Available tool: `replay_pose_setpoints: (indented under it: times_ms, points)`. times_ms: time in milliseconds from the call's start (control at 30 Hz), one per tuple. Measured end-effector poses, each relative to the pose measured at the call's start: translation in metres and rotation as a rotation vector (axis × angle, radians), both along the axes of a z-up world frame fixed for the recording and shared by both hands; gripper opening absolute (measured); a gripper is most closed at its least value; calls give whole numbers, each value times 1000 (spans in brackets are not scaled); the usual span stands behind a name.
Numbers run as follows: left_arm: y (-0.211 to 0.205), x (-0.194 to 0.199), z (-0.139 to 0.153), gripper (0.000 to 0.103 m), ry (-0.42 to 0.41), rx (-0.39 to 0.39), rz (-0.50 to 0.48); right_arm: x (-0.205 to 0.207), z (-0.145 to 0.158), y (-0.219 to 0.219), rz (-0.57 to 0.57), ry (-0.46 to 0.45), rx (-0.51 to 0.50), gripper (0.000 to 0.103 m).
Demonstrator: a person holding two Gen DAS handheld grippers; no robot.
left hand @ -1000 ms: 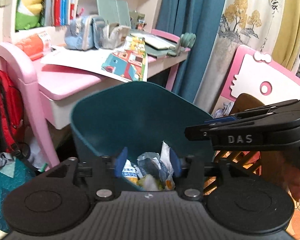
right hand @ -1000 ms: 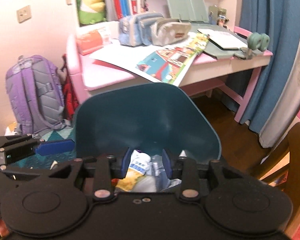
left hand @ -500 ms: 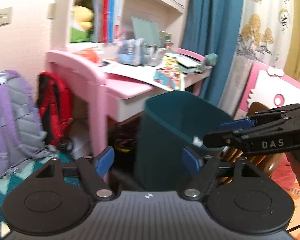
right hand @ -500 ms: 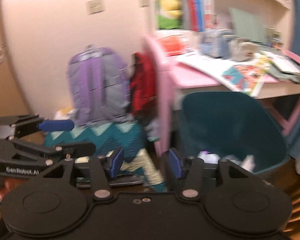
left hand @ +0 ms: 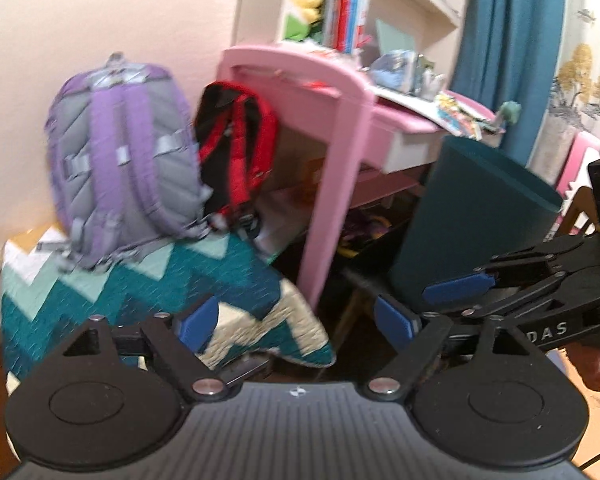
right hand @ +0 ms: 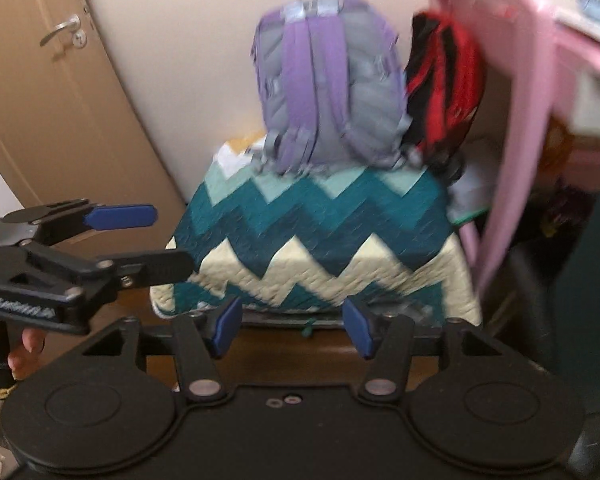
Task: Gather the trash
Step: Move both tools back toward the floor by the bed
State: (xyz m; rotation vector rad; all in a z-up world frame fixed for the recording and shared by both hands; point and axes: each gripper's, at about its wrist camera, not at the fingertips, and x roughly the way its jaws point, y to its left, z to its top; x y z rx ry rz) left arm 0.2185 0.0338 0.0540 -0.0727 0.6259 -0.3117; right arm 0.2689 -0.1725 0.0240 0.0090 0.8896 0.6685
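Observation:
The teal trash bin (left hand: pixel 472 208) stands on the floor beside the pink desk, at the right of the left wrist view; its inside is hidden from here. My left gripper (left hand: pixel 296 322) points at the zigzag quilt, its jaws opening with nothing between the blue pads. My right gripper (right hand: pixel 293 326) faces the same quilt lower down, jaws also opening and empty. Each gripper shows in the other's view: the right gripper (left hand: pixel 488 276) beside the bin, the left gripper (right hand: pixel 148 240) at the left. No trash is visible.
A teal and cream zigzag quilt (right hand: pixel 324 240) covers a low stack, with a purple and grey backpack (right hand: pixel 328 80) on top. A red and black backpack (left hand: pixel 236 140) hangs by the pink desk leg (left hand: pixel 336 184). A brown door (right hand: pixel 60 100) stands at the left.
Both grippers have swung left, away from above the bin and toward the quilt and backpacks. Their jaws have widened; the wrappers seen between the pads a second ago are gone from them.

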Motion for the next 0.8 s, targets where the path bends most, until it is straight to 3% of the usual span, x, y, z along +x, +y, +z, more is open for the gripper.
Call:
replay_pose_setpoints:
  times_ms: [100, 267, 467, 800]
  points:
    - [28, -1, -28, 100, 28, 12, 17, 10, -37, 25, 1, 64, -7, 56]
    - [69, 3, -87, 100, 70, 67, 15, 28, -102, 63, 5, 147, -58, 56]
    - [111, 13, -180, 100, 187, 112, -18, 51, -181, 104, 8, 266, -94, 56]
    - [127, 23, -322, 100, 306, 280, -176, 68, -322, 166, 29, 482, -200, 56]
